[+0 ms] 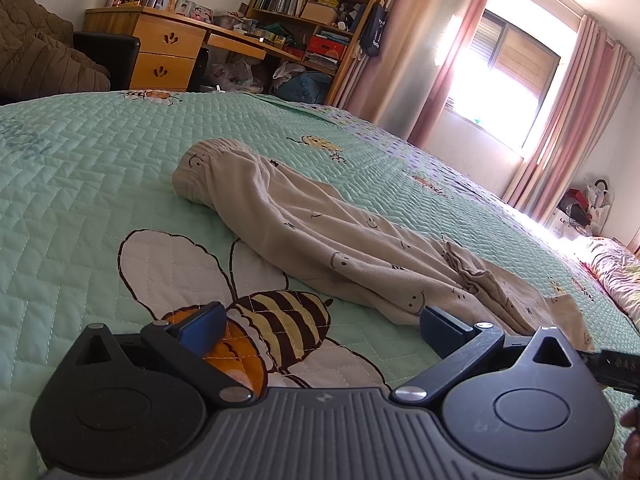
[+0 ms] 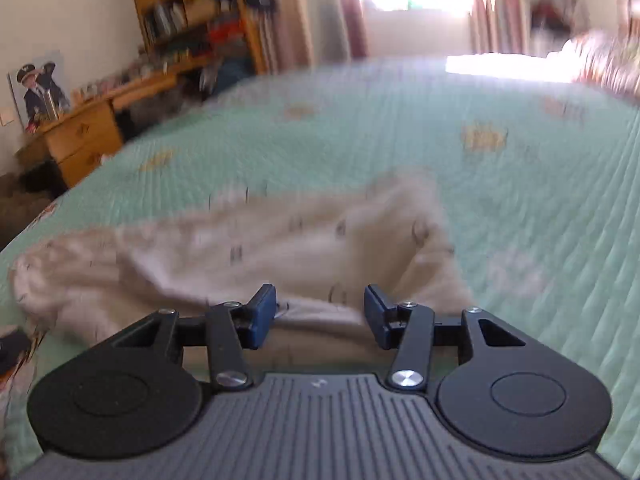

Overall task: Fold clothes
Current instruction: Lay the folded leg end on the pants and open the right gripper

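Between the blue pads of the left gripper [image 1: 320,328] lies only the quilt's big printed bee [image 1: 276,328]; its jaws stand wide apart and grasp nothing. Just past its right pad, the beige smiley-print trousers [image 1: 320,232] stretch across the mint-green quilted bedspread [image 1: 80,184], waistband at the far end, crumpled leg ends at the near end, beside the bee. The right gripper [image 2: 320,312] hovers over the same trousers [image 2: 248,248], jaws parted about halfway, a fold of cloth showing between the pads without either pad pressing on it; this view is blurred. Beyond the bed from the trousers stand a wooden desk [image 1: 168,44] and a bookshelf [image 1: 316,0], with pink curtains [image 1: 568,128] at the bright window [image 1: 508,68].
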Demonstrator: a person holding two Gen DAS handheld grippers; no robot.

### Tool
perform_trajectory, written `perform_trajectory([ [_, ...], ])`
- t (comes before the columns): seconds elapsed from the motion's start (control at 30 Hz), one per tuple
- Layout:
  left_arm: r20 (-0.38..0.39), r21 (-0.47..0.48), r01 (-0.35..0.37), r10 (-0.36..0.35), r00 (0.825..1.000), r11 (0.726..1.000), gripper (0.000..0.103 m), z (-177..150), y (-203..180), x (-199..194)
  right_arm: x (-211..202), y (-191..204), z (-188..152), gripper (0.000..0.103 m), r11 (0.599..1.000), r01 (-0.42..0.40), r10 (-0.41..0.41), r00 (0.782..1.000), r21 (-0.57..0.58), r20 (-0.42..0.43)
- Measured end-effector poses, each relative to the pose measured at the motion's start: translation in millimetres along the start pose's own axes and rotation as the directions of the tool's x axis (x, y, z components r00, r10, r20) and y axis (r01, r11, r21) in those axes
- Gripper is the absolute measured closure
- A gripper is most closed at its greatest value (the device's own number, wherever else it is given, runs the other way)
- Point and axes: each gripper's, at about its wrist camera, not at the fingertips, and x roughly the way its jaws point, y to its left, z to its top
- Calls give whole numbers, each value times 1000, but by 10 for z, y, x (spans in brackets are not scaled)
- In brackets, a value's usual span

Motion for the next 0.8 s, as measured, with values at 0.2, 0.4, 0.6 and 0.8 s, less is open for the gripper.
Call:
perform_trajectory([
  [0.2, 0, 3, -2, 2, 1000, 1000, 1, -6, -5, -1, -280, -10, 223, 43, 999, 37, -35, 982, -5, 186],
  [0.4, 2, -4, 3, -3, 1000, 1000, 1, -10, 0, -16, 148, -517, 261, 44, 993, 99, -99, 995, 62, -6],
  [0.6, -3, 6, -6, 6, 1000, 1000, 1, -13, -19, -4, 20, -527, 424, 44, 997, -15, 2, 984, 72, 177],
  [0.8, 0, 3, -1, 1, 1000, 1000, 1, -18, 2, -6, 887, -1003, 755, 53, 966, -72, 67, 997, 248, 27],
])
